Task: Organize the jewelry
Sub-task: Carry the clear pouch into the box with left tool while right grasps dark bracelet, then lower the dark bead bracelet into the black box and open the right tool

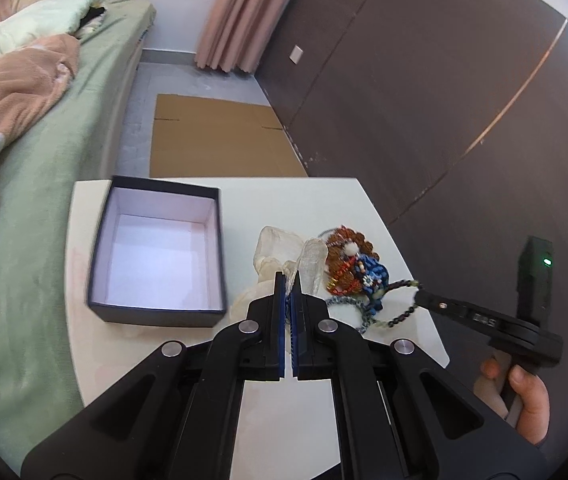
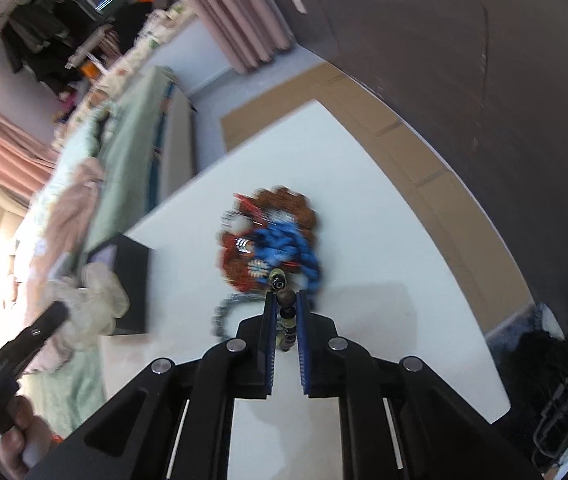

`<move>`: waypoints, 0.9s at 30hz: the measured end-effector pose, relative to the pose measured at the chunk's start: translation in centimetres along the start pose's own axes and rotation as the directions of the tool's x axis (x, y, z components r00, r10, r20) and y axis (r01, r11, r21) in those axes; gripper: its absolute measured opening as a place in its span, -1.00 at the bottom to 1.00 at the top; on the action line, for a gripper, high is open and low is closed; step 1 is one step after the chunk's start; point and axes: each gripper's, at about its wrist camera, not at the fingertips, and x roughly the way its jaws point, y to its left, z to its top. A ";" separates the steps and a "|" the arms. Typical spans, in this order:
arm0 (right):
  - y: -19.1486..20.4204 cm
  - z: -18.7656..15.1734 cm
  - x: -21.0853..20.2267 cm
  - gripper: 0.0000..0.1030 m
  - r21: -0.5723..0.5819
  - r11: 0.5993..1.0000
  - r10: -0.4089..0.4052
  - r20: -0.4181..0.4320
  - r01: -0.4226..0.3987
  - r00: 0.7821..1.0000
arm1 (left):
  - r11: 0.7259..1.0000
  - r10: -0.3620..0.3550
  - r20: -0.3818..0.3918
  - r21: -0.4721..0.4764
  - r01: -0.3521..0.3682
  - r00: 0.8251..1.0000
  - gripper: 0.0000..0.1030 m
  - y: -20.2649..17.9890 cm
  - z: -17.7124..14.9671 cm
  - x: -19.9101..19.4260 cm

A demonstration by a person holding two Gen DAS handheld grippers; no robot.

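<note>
A pile of beaded jewelry (image 1: 354,266) in brown, red and blue lies on the white table (image 1: 284,200), blurred in the right wrist view (image 2: 272,240). My left gripper (image 1: 289,284) is shut on a clear plastic bag (image 1: 284,252) just right of an open black box (image 1: 160,252) with a white, empty inside. My right gripper (image 2: 286,300) is shut on a dark bead bracelet (image 2: 286,316); it enters the left wrist view from the right (image 1: 424,298), with the bracelet's loop (image 1: 398,312) hanging at the pile's near edge.
A bed with a green sheet and blankets (image 1: 24,140) runs along the table's left side. A flat cardboard sheet (image 1: 220,140) lies on the floor beyond the table. A dark wall (image 1: 444,80) stands to the right. A dark bundle and wire frame (image 2: 552,400) sit at the table's right.
</note>
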 end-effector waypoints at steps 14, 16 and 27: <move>11.0 1.5 -1.7 -0.81 -0.205 0.977 0.074 0.057 -0.061 0.996 | 0.996 0.027 0.094 -0.091 -0.018 0.995 -0.94 4.3 1.8 -3.4; 12.7 1.7 -1.6 -0.81 -0.235 0.969 0.090 0.056 -0.074 0.994 | 0.995 0.026 0.103 -0.099 -0.016 0.994 -0.94 4.7 2.1 -3.6; 19.0 1.7 2.1 -0.81 -0.292 0.935 0.212 0.010 -0.200 0.977 | 0.977 0.047 0.150 -0.213 -0.014 0.988 0.52 8.4 3.1 -4.3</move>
